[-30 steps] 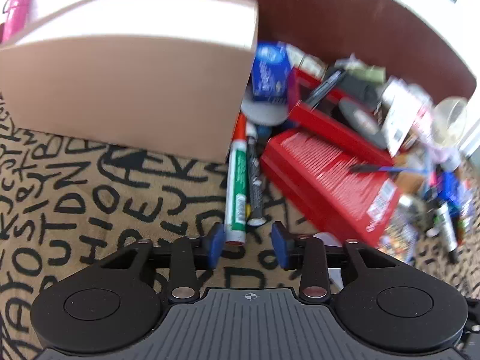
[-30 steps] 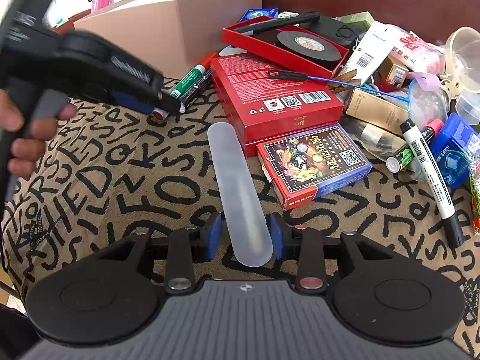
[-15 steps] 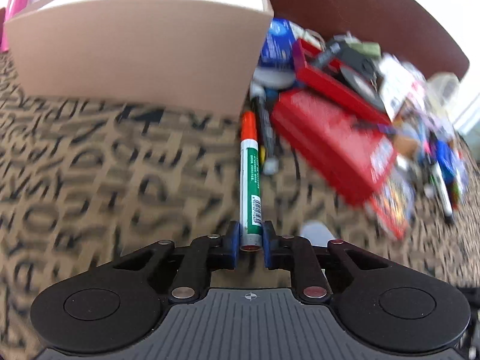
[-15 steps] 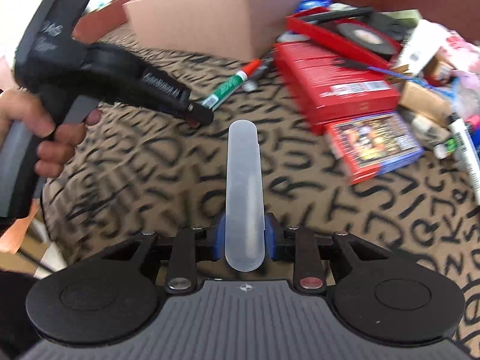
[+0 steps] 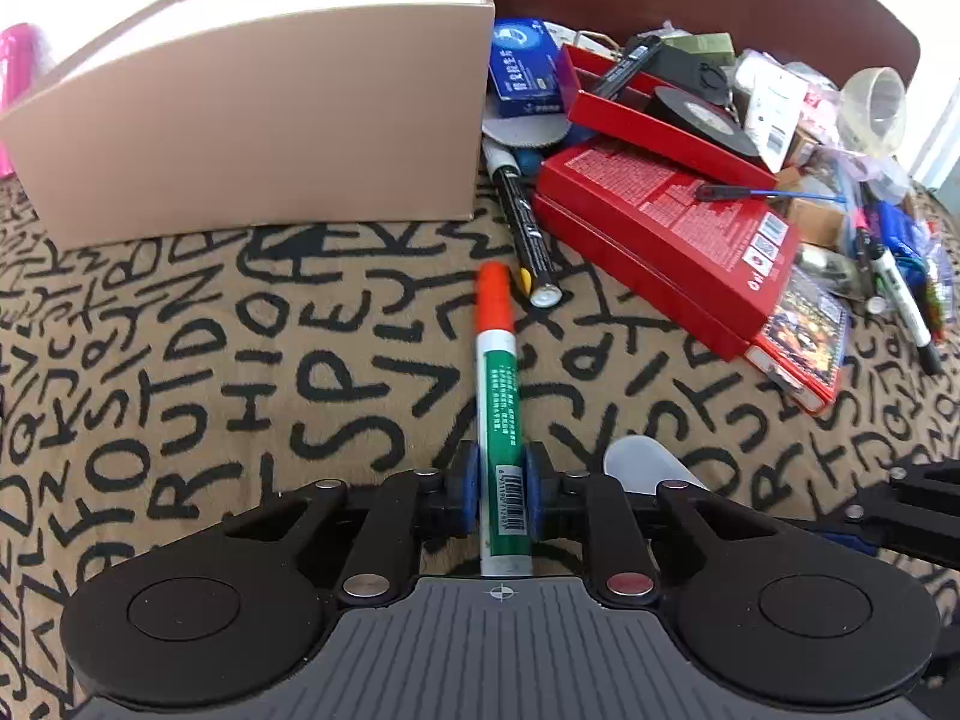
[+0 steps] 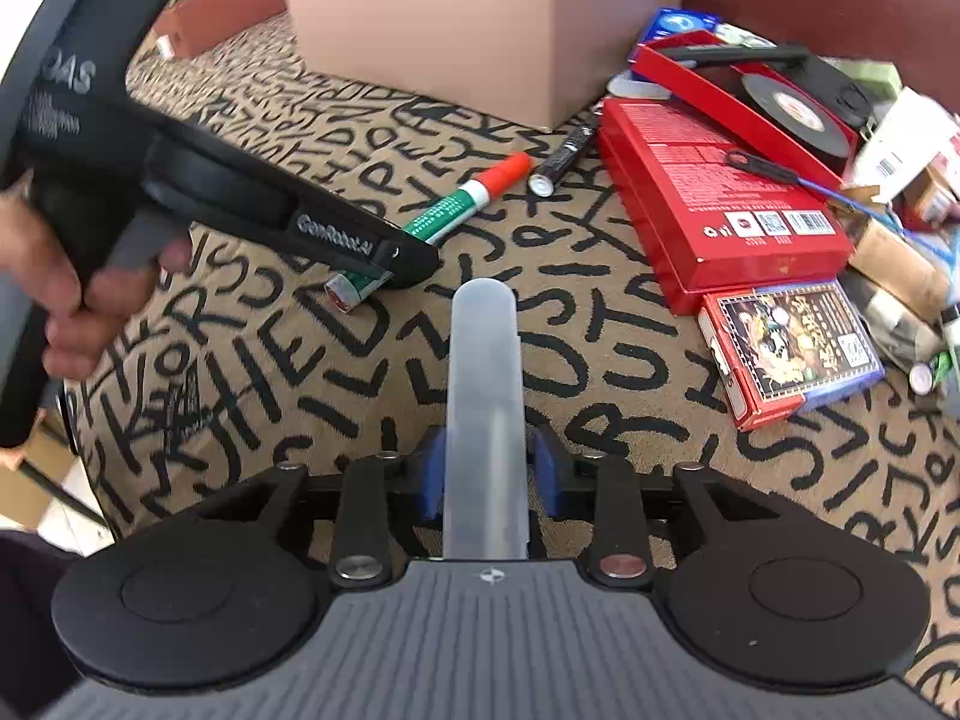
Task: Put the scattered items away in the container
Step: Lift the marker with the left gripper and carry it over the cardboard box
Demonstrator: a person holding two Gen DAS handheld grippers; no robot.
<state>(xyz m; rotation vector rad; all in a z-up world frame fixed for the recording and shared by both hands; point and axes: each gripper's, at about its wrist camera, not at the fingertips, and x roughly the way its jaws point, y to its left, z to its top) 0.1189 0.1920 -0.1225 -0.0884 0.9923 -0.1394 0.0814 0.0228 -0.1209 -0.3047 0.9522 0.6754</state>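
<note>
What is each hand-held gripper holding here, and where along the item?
Left hand-held gripper: the green marker, clamped near its tail end, orange cap pointing away. Right hand-held gripper: the translucent plastic case, gripped near its close end.

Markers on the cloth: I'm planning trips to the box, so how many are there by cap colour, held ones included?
Orange cap, green marker, in left gripper: 1
Silver cap, black marker: 1
Black cap, white marker: 1
Total: 3
</note>
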